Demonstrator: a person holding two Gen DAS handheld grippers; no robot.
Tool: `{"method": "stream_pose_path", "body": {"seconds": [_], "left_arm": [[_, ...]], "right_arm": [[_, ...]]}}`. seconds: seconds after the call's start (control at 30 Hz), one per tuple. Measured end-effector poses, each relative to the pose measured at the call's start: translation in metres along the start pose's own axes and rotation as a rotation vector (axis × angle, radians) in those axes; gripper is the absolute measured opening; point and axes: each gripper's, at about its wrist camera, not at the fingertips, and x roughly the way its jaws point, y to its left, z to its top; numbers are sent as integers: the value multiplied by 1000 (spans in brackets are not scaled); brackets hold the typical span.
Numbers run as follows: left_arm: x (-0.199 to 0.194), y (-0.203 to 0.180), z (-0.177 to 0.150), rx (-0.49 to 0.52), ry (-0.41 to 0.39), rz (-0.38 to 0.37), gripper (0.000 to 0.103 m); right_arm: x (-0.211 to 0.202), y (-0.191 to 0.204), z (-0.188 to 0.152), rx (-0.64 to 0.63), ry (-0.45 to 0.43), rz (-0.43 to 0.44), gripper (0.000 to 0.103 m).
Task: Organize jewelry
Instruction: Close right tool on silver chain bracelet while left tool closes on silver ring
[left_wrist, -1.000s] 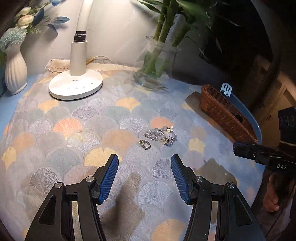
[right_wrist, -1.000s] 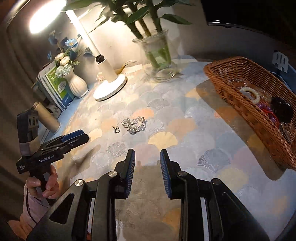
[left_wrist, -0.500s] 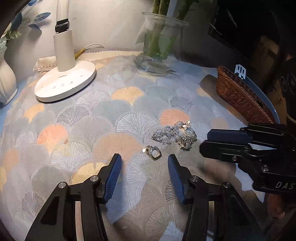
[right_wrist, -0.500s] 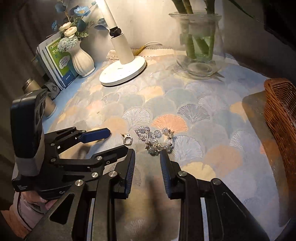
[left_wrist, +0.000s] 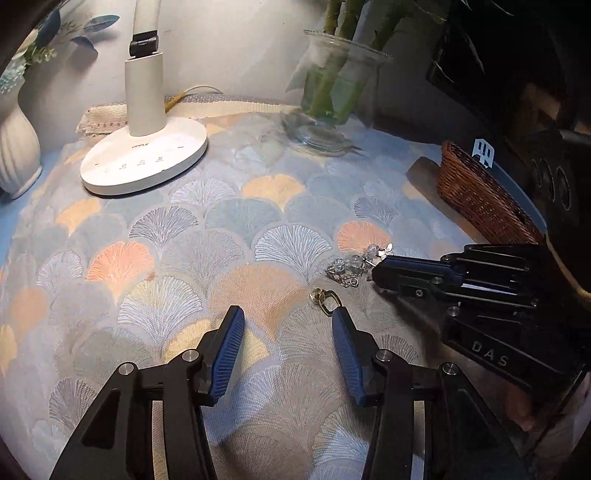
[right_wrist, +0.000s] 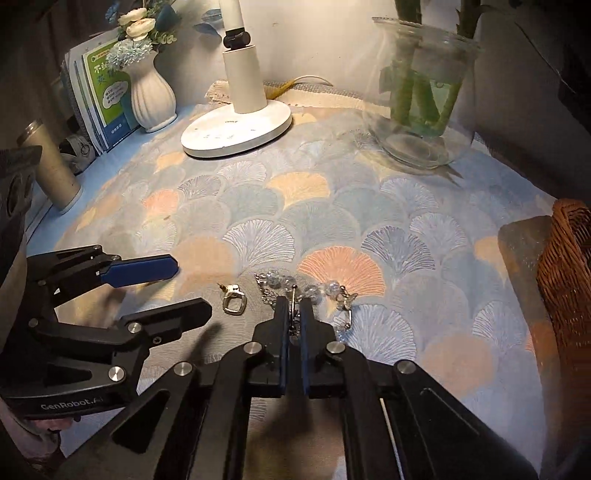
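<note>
The body of the right tongs, seen at the right from the left wrist view, carries pale letters reading "DAS". The body of the left tongs, at the near left in the right wrist view, reads "GenRobot.AI". The white lamp base bears a small, hardly legible brand mark, and the green booklet at the far left shows Chinese characters too small to read.

a white desk lamp and glass vase of stems stand ahead of the gripper; white flower vase far left.
</note>
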Motion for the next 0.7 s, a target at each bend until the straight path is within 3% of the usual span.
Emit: {"method": "stream_pose_path", "body": {"seconds": [0.27,0.57,0.7], "left_arm": [[7,-14,5,52,29,-9,50],[16,-29,7,123,27,39,50],[18,-30,9,134,16,50,36]], "right_arm": [[-67,-34,-9,126,-114,81,6],[-76,-81,-64,252,-79,88,6],[-76,-92,-81,289,-77,112,6]]}}
